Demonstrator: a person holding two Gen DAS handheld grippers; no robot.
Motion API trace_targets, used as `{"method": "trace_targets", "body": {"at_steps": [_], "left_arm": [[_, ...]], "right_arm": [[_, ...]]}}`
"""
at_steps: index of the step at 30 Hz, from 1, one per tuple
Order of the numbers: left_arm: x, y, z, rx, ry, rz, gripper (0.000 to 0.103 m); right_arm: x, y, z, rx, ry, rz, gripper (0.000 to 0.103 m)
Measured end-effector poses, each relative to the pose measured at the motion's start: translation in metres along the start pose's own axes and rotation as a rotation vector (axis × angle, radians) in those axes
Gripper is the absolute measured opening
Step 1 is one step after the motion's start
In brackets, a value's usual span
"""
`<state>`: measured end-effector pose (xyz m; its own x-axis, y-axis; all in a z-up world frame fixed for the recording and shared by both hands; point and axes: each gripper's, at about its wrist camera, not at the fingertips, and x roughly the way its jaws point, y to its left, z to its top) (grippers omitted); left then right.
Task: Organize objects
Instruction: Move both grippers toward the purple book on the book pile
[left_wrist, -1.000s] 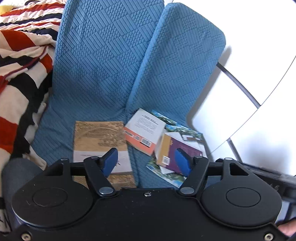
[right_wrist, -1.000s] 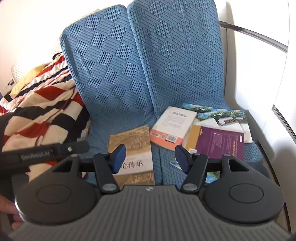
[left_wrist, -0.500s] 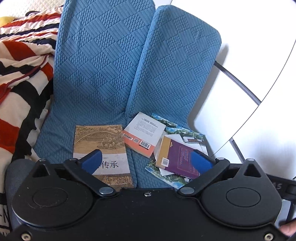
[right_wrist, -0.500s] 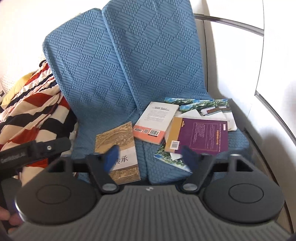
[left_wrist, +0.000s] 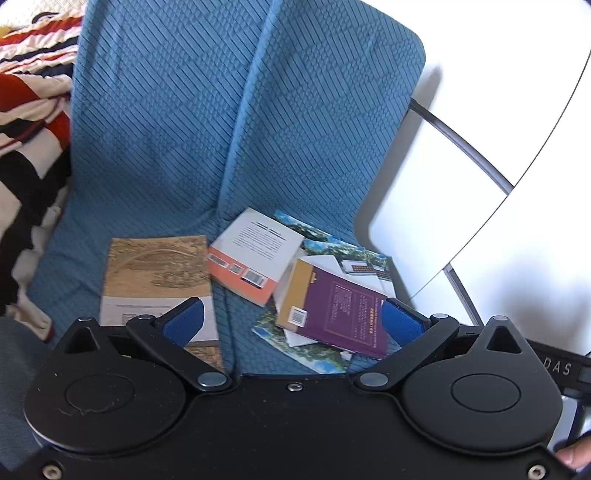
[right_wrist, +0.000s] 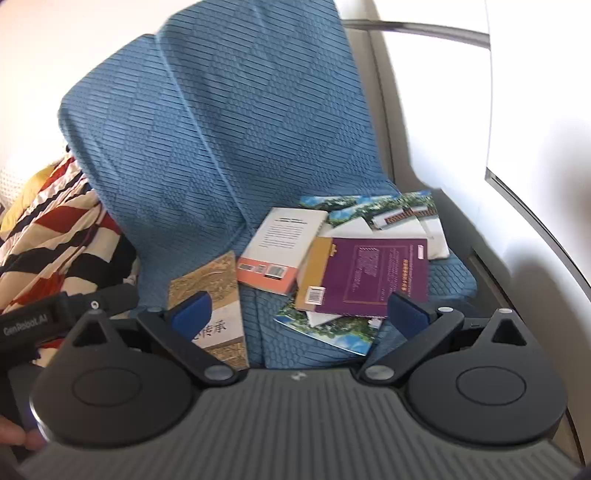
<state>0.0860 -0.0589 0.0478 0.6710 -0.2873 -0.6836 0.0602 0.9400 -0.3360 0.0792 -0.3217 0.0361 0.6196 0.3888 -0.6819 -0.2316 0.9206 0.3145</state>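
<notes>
On blue sofa (left_wrist: 177, 147), scattered books (left_wrist: 332, 295)

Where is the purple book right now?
In both views the purple book lies on the blue seat, atop the scenic booklets, right of the orange-edged book.

The left gripper (left_wrist: 291, 321) and the right gripper (right_wrist: 299, 312) now stand spread wide — a second ago their blue pads sat much closer — and both views sit nearer the books.
</notes>
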Motion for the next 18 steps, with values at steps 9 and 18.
{"method": "trace_targets", "body": {"at_steps": [9,18], "left_arm": [[0.056,-0.028,0.000,0.018,0.037,-0.008,0.102],[0.135,-0.039,-0.006,-0.024,0.141,0.004,0.102]], "right_arm": [[0.024,-0.054,0.007,0.081,0.046,0.041,0.103],[0.069,-0.117,0.019,0.202,0.090,0.032,0.102]]}}
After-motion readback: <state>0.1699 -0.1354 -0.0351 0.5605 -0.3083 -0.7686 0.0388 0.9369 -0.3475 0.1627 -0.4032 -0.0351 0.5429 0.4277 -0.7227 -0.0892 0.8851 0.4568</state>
